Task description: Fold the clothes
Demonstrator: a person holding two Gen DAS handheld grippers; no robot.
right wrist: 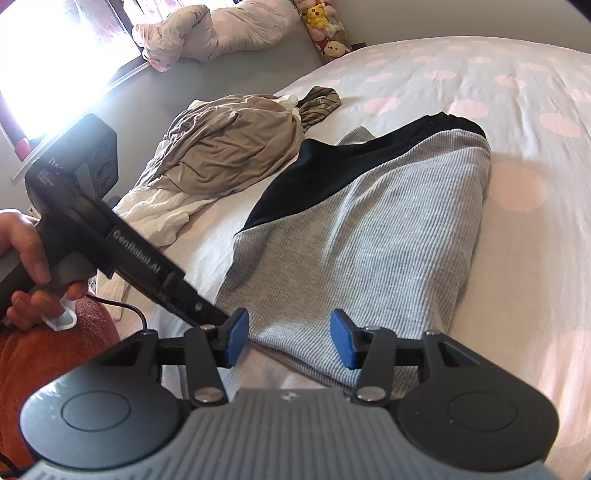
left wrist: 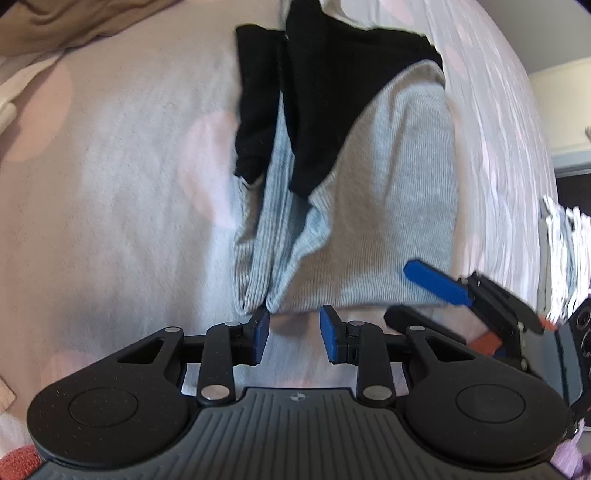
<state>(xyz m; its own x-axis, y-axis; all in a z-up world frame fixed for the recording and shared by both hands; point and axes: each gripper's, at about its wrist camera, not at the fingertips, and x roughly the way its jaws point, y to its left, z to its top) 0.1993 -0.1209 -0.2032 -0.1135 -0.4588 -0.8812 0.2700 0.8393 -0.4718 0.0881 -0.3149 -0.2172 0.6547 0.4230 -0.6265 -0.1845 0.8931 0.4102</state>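
A grey ribbed garment [left wrist: 388, 206] with a black upper part [left wrist: 332, 92] lies partly folded on the pink-dotted bed sheet [left wrist: 110, 184]. My left gripper [left wrist: 295, 332] hovers just short of the garment's near hem, open by a narrow gap with only sheet between its pads. In the right wrist view the same garment [right wrist: 369, 229] stretches away, and its near edge lies between the spread pads of my right gripper [right wrist: 289, 339], which do not press on it. The left gripper [right wrist: 216, 315], held by a hand [right wrist: 22, 258], reaches in at the hem's left corner.
A heap of beige clothes [right wrist: 229, 147] on a white cloth [right wrist: 162, 214] and a striped piece [right wrist: 321, 101] lie beyond the garment. Plush toys [right wrist: 325, 26] and a bundled duvet [right wrist: 221, 29] sit far back. The bed edge [left wrist: 517, 147] drops off at the right.
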